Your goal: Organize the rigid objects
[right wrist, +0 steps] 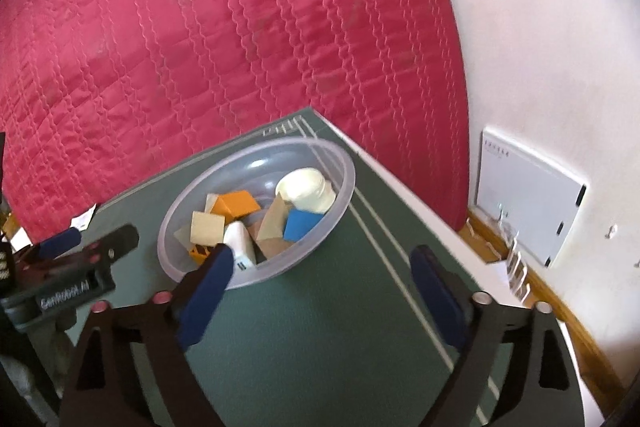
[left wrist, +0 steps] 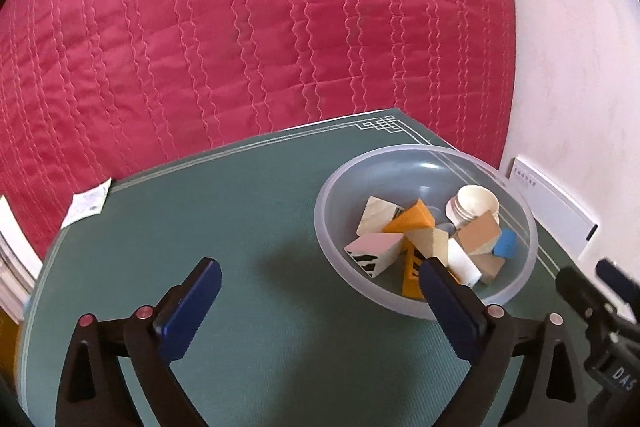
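I have both tongs spread wide with nothing between them. The left gripper hangs over bare dark green table mat in the lower middle of its view, and the right gripper sits low in its own frame, its left finger overlapping the near rim of the translucent round plastic bowl.

The rigid pieces all lie heaped in that bowl, at centre right of the left view: an orange wooden wedge, a pink-topped block with black stripes, a pale wooden cube, a blue block, a tan block and a cream cylinder.

My worry is the bowl. It looks light, and it sits close to the mat's far right corner. If I nudge the rim on the way in, I judge it could slide or tip. The pile is loose and tilted, so pulling one block may shift its neighbours, and sloped faces like the wedge's could squirt out of the pads. The two tongs are also near each other and could clash.
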